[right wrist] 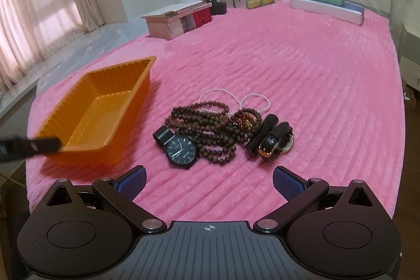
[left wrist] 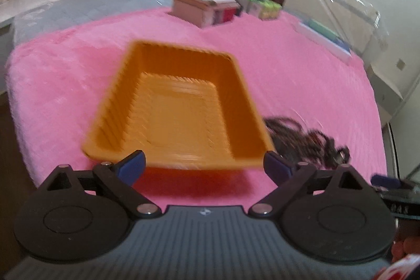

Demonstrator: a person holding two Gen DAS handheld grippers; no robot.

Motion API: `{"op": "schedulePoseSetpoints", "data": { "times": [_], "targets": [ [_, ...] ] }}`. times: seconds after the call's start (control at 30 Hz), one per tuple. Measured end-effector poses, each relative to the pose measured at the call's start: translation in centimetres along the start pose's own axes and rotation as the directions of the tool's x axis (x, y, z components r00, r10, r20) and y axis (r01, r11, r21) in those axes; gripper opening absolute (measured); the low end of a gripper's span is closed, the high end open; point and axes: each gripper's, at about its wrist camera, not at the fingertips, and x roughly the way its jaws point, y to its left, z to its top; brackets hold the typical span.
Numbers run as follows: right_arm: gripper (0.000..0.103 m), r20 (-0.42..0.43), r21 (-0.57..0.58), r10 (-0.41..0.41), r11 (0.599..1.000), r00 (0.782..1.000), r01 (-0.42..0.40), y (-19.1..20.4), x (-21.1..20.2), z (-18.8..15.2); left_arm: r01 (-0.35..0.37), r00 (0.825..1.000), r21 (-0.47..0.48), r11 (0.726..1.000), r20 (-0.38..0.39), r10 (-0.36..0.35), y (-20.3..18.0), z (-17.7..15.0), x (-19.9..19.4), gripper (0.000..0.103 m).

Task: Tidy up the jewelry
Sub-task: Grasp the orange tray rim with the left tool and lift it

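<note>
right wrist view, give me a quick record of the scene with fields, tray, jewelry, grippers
surface: pink blanket on a bed
tray: orange tray, empty, left of the jewelry
jewelry: pile beside the tray, none in it yet
watch: black watch at the near edge of the pile
beads: dark bead bracelets heaped in the middle
pearls: white pearl strands at the far side
left gripper: jaws wide, at the tray's near end, nothing held
right gripper: open, empty, short of the pile

Orange tray [right wrist: 86,117] left of jewelry pile [right wrist: 223,133] on pink blanket [right wrist: 315,96].
</note>
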Motion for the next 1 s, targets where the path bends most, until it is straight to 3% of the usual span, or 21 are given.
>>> {"op": "schedulePoseSetpoints", "data": {
  "times": [0.23, 0.5, 0.7, 1.0],
  "targets": [
    [0.102, -0.019, -0.008, -0.012, 1.0, 1.0, 0.012, 0.2, 1.2, 0.0, -0.067, 0.998, 0.001, 0.998, -0.002, 0.067, 6.3, 3.2, 1.7, 0.08],
    [0.102, -0.056, -0.01, -0.039, 0.999, 0.998, 0.038, -0.1, 3.1, -0.1, -0.053, 0.994, -0.036, 0.998, -0.093, 0.049, 10.5, 2.6, 5.6, 0.033],
    [0.102, -0.081, -0.008, -0.05, 0.999, 0.995, 0.049, -0.3, 4.5, -0.2, -0.013, 0.992, -0.072, 0.997, -0.126, 0.004, 11.3, 2.2, 6.9, 0.018],
    [0.102, -0.084, -0.008, -0.045, 0.999, 0.995, 0.044, -0.3, 5.1, -0.1, 0.023, 0.983, -0.117, 0.993, -0.177, -0.043, 11.8, 2.2, 7.8, 0.004]
  ]
}}
